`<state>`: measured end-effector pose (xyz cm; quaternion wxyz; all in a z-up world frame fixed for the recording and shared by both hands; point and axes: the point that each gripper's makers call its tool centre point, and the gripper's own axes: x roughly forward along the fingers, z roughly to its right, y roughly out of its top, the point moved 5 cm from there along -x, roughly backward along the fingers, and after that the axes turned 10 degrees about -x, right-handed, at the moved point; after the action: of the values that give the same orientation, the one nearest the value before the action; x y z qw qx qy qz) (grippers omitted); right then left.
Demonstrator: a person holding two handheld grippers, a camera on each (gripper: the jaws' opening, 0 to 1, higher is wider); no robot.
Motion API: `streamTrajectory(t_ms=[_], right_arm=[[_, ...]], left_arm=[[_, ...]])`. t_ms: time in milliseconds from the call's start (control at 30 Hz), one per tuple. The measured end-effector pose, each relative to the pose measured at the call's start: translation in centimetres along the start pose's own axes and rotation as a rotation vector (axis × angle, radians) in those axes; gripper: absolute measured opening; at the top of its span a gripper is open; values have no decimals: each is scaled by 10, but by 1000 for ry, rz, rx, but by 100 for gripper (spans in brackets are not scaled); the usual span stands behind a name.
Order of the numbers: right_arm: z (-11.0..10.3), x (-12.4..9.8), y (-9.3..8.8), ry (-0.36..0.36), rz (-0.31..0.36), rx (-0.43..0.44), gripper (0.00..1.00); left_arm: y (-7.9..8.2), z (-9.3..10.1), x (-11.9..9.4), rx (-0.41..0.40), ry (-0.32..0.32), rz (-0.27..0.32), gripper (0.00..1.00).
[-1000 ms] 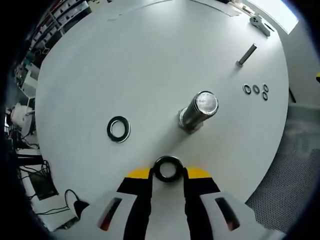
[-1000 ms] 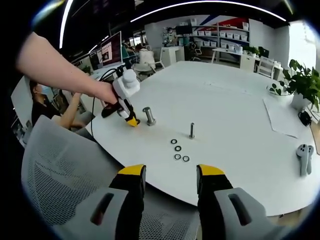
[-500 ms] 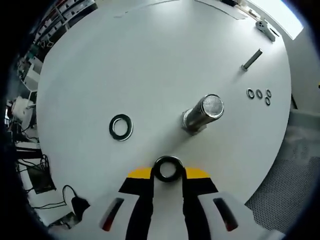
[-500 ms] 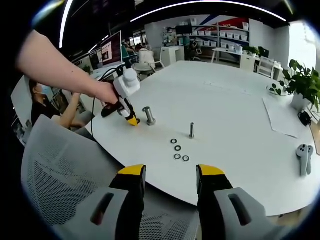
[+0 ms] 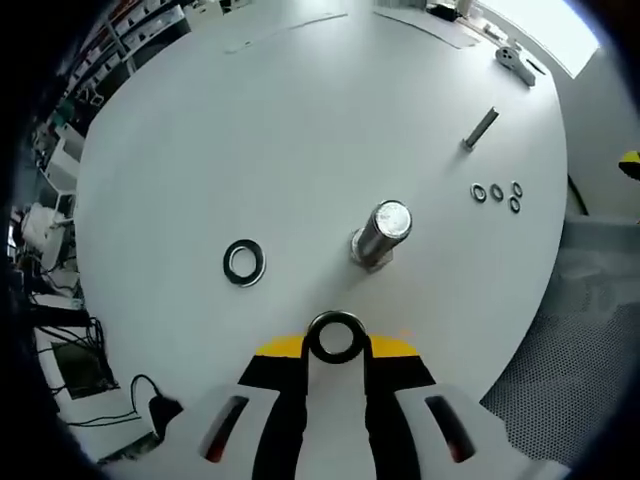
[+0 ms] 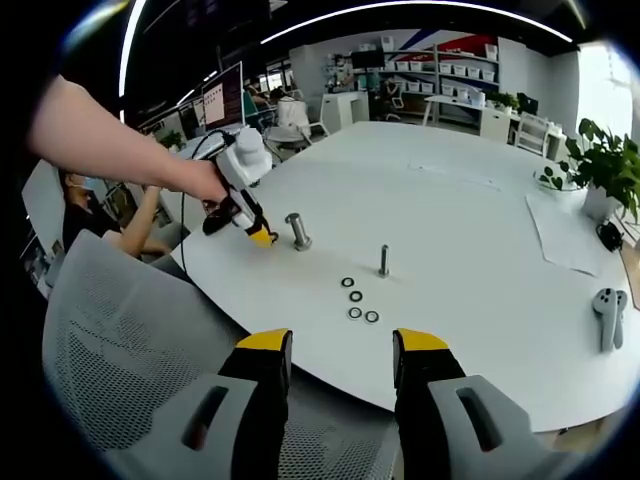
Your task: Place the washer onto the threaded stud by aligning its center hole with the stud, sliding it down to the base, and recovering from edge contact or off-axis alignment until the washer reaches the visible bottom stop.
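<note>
Left tool (image 5: 336, 345) points down at the worktop (image 5: 300, 130), its two yellow-tipped jaws closed in on a washer (image 5: 335, 337) pinched between the tips. From the right gripper view that same left tool (image 6: 262, 238) sits at the end of a bare forearm (image 6: 105, 140) reaching in from the left, hand (image 6: 205, 185) wrapped round its body (tips angled downward). Right tool (image 6: 340, 345) hangs back off the worktop's near edge, jaws spread wide, nothing between them.
</note>
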<state>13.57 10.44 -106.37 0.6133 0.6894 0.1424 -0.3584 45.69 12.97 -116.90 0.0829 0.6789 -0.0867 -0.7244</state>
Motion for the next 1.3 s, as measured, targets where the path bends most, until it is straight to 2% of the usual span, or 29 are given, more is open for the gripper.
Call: streamTrajectory(t_ms=[133,167,300,367,400,467,567,633,800,867,933,1300], right_arm=[[-1,0,0,4,-1,-3,43],[-1,0,0,4,-1,-5,43],[-1,0,0,6,1,-5,43],[-1,0,0,7,1,-5,43],[-1,0,0,7,2,-4,43],[-1,0,0,5,0,-2,43],[-1,0,-1,9,-3,-5,43],[-1,0,0,8,-2,-8,43],[-1,0,0,8,0,-6,42],[-1,0,0,8,0,-7,42],[-1,0,0,9,0,-8,42],[0,-1,1,5,8,-2,42]], left_arm=[[14,1,-16,31,-3,43,18],[17,3,-24,45,1,47,18],[23,1,-31,53,-6,49,18],[27,5,-45,59,-7,62,18],[32,6,-49,62,-9,91,18],[39,12,-49,35,-43,117,18],[44,24,-53,80,-34,112,18],[47,35,-54,96,-34,106,19],[57,37,-49,108,-45,95,19],[59,37,-45,131,-43,73,19],[61,36,-44,184,-12,67,19],[61,31,-28,206,-14,17,19]])
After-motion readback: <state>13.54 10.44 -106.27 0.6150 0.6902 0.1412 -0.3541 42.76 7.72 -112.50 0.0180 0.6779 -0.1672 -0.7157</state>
